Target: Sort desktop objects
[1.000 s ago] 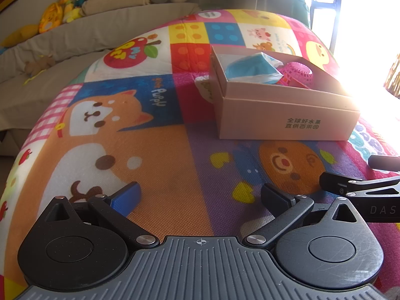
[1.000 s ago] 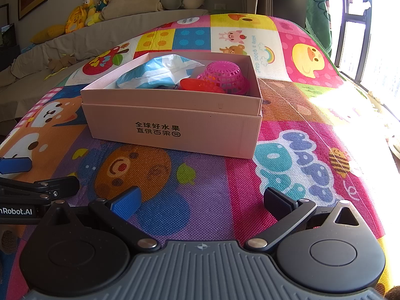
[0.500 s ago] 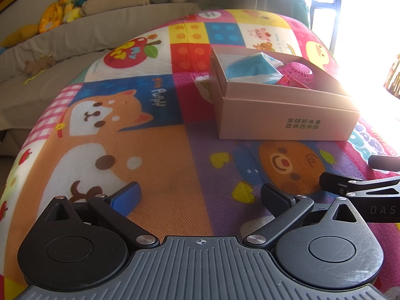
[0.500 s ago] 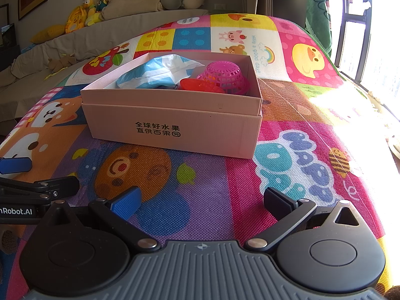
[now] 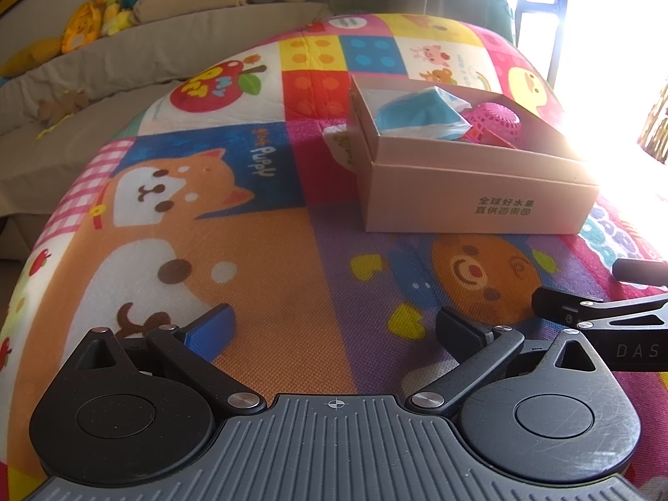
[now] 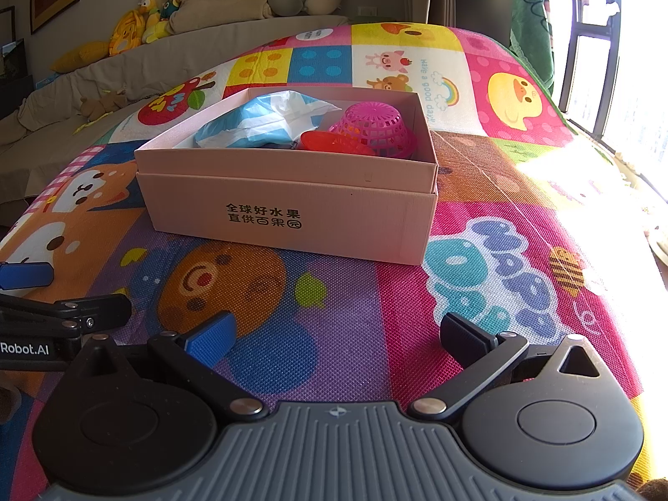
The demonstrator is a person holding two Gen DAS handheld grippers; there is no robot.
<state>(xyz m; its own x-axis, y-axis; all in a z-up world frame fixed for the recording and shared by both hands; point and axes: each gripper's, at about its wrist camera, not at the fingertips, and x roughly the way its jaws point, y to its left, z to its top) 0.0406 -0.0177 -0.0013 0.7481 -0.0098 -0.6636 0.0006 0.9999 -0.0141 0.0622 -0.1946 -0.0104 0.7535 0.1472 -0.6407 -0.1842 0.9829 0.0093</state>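
Your pink cardboard box [image 6: 288, 208] sits mid-frame in the right wrist view, already holding a crumpled blue-and-white plastic packet [image 6: 263, 121], a magenta mesh basket [image 6: 375, 129] and a red plastic piece [image 6: 330, 142] piled near its rim. Both your left gripper [image 5: 334, 330] and right gripper [image 6: 336, 334] are spread wide and empty, low over the cartoon-printed foam mat [image 6: 334, 313] at frame bottom. Reaching in carelessly, you could catch the light box's wall and shove it, or tip the overturned basket out.

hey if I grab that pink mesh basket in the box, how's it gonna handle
The pink mesh basket looks like thin openwork plastic, so probably very light and somewhat flexible under a squeeze. It lies upside down, leaning on the red item, so it may slide or tip when nudged. The mesh should give the tool some purchase.
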